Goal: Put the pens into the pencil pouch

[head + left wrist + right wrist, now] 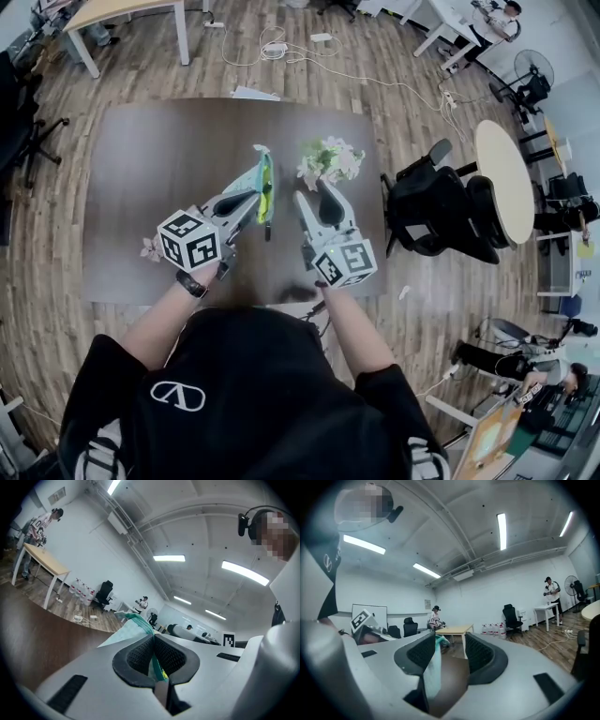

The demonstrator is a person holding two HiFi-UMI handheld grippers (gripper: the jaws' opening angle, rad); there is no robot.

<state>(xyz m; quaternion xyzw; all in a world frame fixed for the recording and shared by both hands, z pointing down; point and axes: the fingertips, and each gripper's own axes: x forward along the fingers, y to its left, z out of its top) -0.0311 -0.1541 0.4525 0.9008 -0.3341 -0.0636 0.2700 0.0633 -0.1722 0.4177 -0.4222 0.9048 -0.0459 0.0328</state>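
over table (159, 169), left gripper (153, 663) level, pinching pouch (135, 623) (right gripper (449, 654) agape)

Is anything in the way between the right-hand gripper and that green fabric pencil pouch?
Nothing visible. The left gripper is shut on the green fabric pencil pouch, and the pouch's edge lies between the right gripper's open jaws, beside one pad. The white flower bunch sits off to the side, not between them.

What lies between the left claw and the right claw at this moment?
The pencil pouch, pinched in the left claw, hangs between them, its edge reaching into the open right claw. Head view shows it.
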